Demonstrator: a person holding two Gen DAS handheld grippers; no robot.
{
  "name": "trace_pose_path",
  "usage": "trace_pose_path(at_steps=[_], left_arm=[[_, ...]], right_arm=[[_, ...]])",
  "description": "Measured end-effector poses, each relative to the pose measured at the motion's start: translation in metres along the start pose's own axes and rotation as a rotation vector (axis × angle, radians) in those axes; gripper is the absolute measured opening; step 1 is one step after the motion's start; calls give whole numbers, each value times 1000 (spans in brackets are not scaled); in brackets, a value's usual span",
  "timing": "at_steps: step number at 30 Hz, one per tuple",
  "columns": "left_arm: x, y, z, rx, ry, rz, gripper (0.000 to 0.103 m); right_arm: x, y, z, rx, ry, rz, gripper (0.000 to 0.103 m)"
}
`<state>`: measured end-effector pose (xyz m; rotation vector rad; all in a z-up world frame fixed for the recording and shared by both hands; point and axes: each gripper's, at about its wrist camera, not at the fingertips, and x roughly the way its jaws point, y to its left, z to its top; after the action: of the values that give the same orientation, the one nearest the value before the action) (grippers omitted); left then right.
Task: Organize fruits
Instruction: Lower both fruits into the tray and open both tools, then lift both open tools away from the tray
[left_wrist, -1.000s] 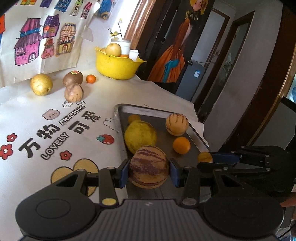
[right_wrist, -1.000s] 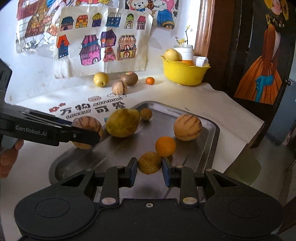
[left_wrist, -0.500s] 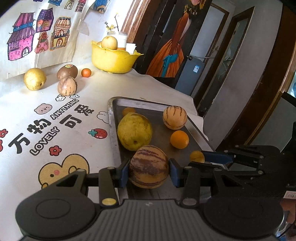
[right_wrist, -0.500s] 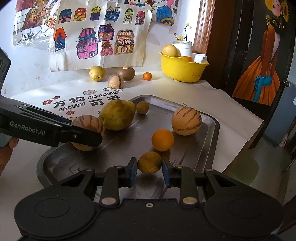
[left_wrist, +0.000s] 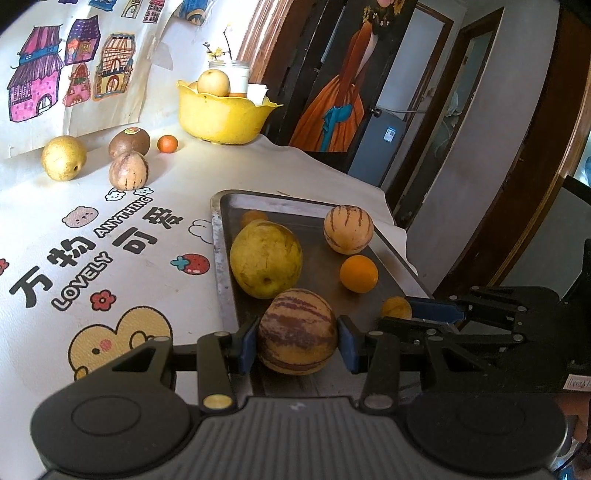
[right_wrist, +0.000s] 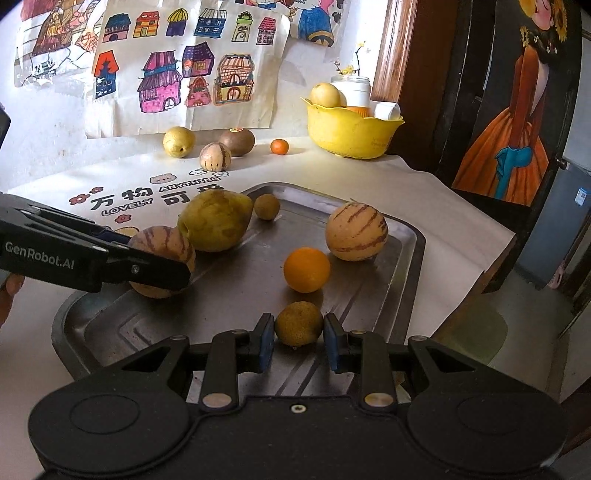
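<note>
Currently a striped melon (left_wrist: 297, 331), low centre of the left view over the tray (left_wrist: 218, 258), is clasped by the left gripper (left_wrist: 297, 341); round and smooth, it is best held across its widest girth. A small lime (right_wrist: 299, 323) sits between the right gripper (right_wrist: 299, 341) pads, seemingly pinched.

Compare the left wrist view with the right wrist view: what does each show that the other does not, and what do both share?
Only the left wrist view shows the strawberry print on the tablecloth and the left gripper from behind, astride a purple-striped melon. Only the right wrist view shows the right gripper from behind, astride a small yellow-green fruit. Both share the metal tray, orange and yellow bowl.
</note>
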<state>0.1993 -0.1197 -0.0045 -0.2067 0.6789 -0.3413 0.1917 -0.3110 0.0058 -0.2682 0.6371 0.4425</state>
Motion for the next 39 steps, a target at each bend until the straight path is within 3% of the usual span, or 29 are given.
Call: trace_pose_path(at_steps=[7, 15, 18, 22, 28, 39], left_arm=[[-1, 0, 2, -5, 13, -4, 51], [-20, 8, -2, -70, -51, -13, 58], [-30, 13, -6, -97, -71, 0, 63], [-47, 19, -12, -124, -120, 51, 84], [-72, 25, -20, -107, -162, 138, 100], [-105, 34, -41, 5, -148, 218, 102]], right_arm=[[-3, 0, -3, 18, -4, -11, 34], [-14, 5, -7, 30, -8, -30, 45], [-22, 9, -9, 35, -19, -41, 53], [-35, 19, -9, 35, -52, -80, 81], [-54, 40, -12, 27, -110, -110, 98], [-79, 88, -35, 211, -140, -140, 102]])
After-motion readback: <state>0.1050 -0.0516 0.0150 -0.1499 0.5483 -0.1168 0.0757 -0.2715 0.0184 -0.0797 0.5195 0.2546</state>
